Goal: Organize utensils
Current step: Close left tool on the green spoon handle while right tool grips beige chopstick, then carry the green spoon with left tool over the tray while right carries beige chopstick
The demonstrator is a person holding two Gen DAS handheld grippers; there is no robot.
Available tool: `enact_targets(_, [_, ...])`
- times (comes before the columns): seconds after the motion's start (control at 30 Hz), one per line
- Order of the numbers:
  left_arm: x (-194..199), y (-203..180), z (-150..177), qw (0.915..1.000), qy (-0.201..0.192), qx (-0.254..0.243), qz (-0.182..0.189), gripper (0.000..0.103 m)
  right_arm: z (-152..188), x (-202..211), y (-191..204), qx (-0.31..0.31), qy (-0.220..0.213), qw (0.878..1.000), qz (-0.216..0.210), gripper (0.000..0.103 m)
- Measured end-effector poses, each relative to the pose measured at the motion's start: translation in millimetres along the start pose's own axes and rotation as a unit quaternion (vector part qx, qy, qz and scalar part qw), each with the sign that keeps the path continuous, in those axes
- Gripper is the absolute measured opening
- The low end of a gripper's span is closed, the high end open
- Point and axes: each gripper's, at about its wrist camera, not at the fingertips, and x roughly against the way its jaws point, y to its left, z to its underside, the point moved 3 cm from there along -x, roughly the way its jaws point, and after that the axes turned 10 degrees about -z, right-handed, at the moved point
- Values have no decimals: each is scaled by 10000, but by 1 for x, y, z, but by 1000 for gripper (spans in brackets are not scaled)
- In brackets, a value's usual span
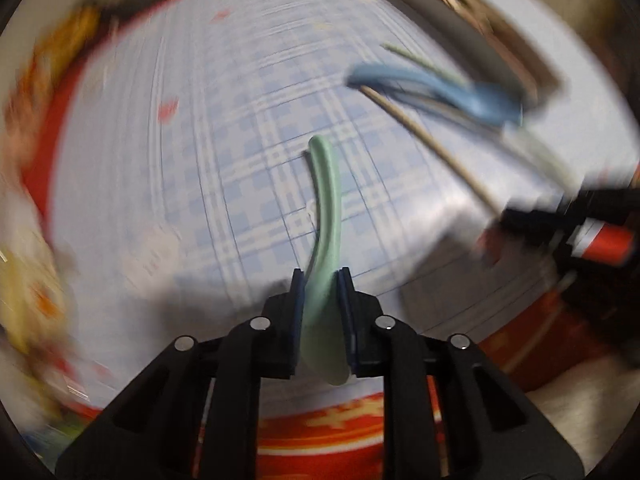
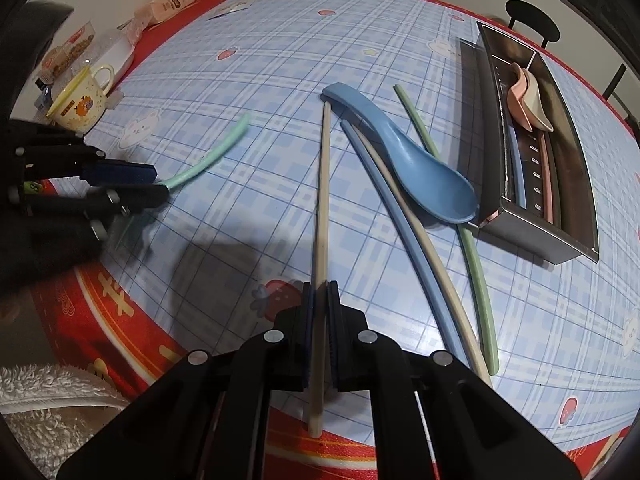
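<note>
My left gripper point(image 1: 320, 276) is shut on a mint green spoon point(image 1: 326, 216), held above the blue plaid table; the view is motion-blurred. It also shows in the right wrist view point(image 2: 154, 182), gripping the green spoon point(image 2: 208, 156) at the left. My right gripper point(image 2: 319, 290) is shut on a beige chopstick point(image 2: 322, 208) that points away over the table. A blue spoon point(image 2: 404, 152) lies on a blue chopstick point(image 2: 400, 232), a beige chopstick point(image 2: 432, 252) and a green chopstick point(image 2: 468, 232). The metal utensil tray point(image 2: 532, 236) at right holds pink and cream spoons point(image 2: 528, 98) and chopsticks.
A yellow mug point(image 2: 82, 100), snack packets point(image 2: 176, 0) and jars stand at the table's far left edge. A red patterned cloth point(image 2: 120, 320) borders the plaid cover. A white towel point(image 2: 48, 392) lies at lower left. Dark chairs point(image 2: 530, 22) stand behind the tray.
</note>
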Motion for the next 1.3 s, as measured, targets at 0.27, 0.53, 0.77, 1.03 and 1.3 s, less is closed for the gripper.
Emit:
enact_targets(0.27, [-17,52,23,9766,366,1697,1267,9,-1,0,-2,-78,25,9999,-65,7])
enact_targets(0.53, [-30,52,18,9774,357,1592,1341,13,-1,0,-2,-85,47,9999,-63,7])
enact_targets(0.77, [-27,51,0,9760,145,1610,1463,28,-2,-1,-1,-37,68,10000,-27,7])
enact_targets(1.03, [-35,49,-16,9731,37,1617,1638,19,-2,-1,0,-21,71,10000,-5,7])
enact_targets(1.3, [-38,46,-12,9741,-111,1662,1528,11,-2,-1,1,32,64,10000,63,7])
